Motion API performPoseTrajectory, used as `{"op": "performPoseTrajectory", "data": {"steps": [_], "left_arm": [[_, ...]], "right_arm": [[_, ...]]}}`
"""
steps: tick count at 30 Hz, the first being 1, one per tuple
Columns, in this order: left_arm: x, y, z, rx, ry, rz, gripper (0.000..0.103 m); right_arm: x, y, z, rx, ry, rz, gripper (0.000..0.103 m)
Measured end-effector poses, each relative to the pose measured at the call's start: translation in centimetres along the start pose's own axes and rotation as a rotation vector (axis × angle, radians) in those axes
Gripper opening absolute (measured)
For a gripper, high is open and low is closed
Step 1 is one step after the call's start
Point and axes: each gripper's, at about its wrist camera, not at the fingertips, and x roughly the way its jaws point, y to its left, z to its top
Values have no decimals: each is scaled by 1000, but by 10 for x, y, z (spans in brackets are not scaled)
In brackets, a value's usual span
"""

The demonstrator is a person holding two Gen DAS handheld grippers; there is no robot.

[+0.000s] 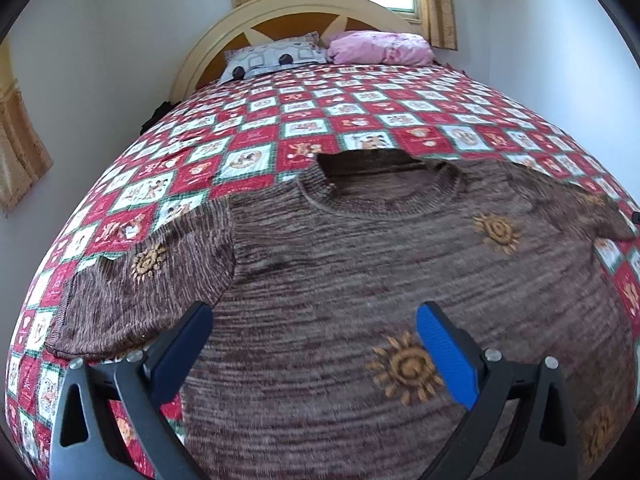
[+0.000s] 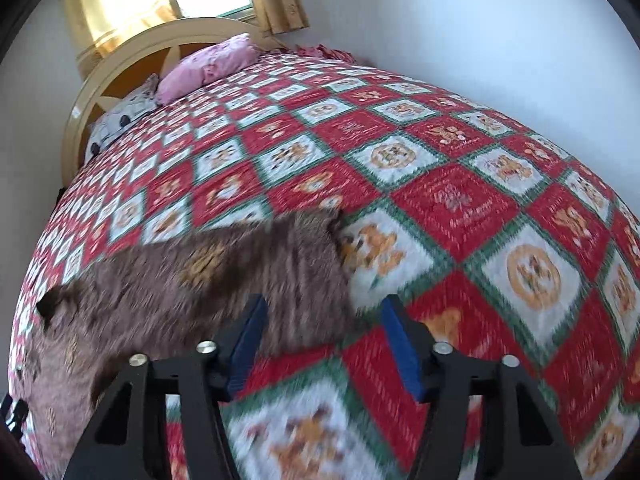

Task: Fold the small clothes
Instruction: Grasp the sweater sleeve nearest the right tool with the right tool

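Note:
A brown knit sweater (image 1: 360, 272) with tan sun motifs lies flat and face up on the bed, neckline toward the headboard, both short sleeves spread out. My left gripper (image 1: 314, 316) is open and empty, hovering over the sweater's lower left body near the left sleeve (image 1: 148, 284). In the right wrist view the sweater's right sleeve (image 2: 224, 280) reaches toward the middle of the frame. My right gripper (image 2: 324, 312) is open and empty, just above the sleeve's outer end, its left finger over the knit and its right finger over the quilt. That view is motion-blurred.
The bed is covered by a red, white and green checked quilt (image 1: 360, 120) (image 2: 460, 200). A grey patterned pillow (image 1: 276, 56) and a pink pillow (image 1: 380, 48) lie by the cream headboard (image 1: 304, 8). White walls flank the bed; a curtained window stands behind.

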Motion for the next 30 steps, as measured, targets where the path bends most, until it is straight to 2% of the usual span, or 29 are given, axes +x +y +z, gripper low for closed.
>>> {"op": "performPoseTrajectory", "data": {"steps": [5,6,8,9,10,15,20,24,30], "left_arm": [[13,8,1,-14,12,24,103],[15,10,1,-16,14,25,103],[19,12,-1,-18,21,27,103],[20,13,-1,-21,25,24,103],[22,15,-2,-28,30,21,103],[23,22,-5,-47,32,6,103],[16,28,-6,-68,11,-20,103],[12,31,-8,-77,4,-46,103],[6,33,-13,-73,0,-73,103]], "right_arm": [[39,-7,21,33,61,-4,54],[44,-7,22,38,66,-4,51],[50,-4,24,22,64,-15,32],[52,-1,25,3,69,0,16],[53,2,25,-3,74,24,8],[39,27,28,-61,57,53,5],[3,80,34,-144,-6,122,5],[-28,149,29,-262,-49,209,5],[-48,259,-5,-429,-29,355,5]]}}
